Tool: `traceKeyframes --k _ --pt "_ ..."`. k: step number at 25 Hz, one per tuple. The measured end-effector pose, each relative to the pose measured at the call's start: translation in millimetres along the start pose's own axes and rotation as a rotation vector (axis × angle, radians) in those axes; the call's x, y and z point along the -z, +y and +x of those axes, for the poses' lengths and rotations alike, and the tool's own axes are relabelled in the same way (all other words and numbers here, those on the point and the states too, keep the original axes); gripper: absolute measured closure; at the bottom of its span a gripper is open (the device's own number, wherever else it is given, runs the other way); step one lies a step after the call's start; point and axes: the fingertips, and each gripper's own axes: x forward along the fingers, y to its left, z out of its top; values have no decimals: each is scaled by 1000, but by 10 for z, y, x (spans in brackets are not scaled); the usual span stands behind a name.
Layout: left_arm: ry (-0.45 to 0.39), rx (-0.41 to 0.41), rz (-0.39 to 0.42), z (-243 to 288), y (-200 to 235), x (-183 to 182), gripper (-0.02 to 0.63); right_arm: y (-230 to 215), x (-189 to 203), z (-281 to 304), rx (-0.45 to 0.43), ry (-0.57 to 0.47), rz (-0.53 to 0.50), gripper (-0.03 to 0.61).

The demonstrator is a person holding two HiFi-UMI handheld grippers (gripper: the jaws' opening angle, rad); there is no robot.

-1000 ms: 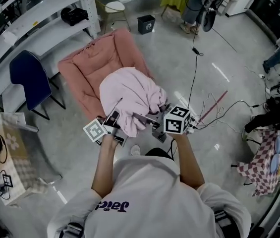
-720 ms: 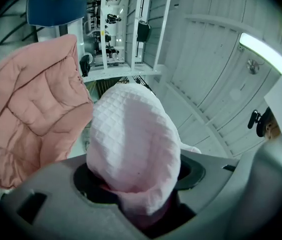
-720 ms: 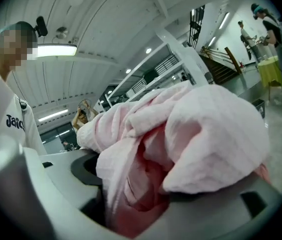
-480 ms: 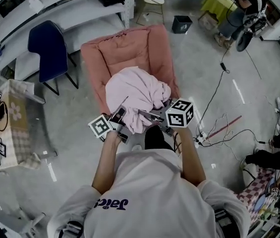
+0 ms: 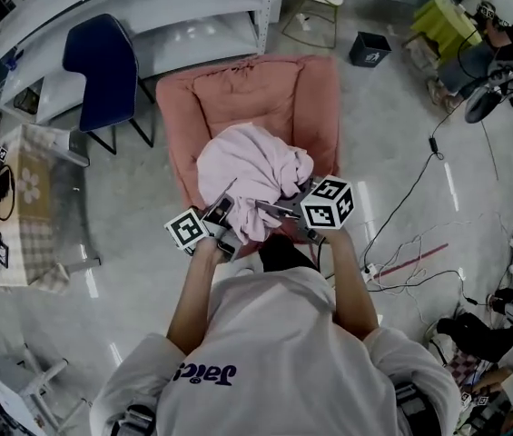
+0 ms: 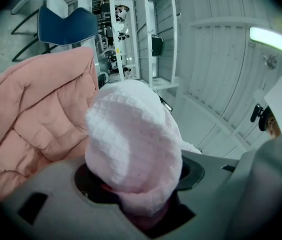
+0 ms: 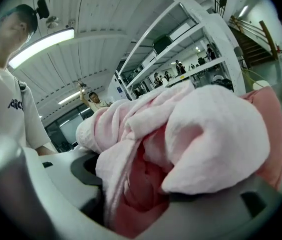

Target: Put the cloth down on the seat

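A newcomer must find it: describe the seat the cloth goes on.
Find the white shelving along the wall. Before it, beside a dark blue chair, stands the seat, under the held cloth. It alone is wide, salmon-pink and quilted.

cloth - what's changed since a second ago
The person has turned to face the pink seat squarely, so the cloth now shows over its front middle rather than toward its right side. Nothing was let go: the left tool and the right tool stay clamped on the same bunched cloth.
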Motion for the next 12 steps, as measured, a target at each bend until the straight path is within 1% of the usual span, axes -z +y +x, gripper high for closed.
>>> traceKeyframes --k 4,9,12 --pt "0 -73 -37 232 356 16 351 -423 95 54 -25 39 57 247" --pt "38 -191 -51 352 871 115 362 -872 404 166 -9 110 128 247" --pt "43 -234 -75 416 1142 180 368 -1101 600 233 -16 132 188 247"
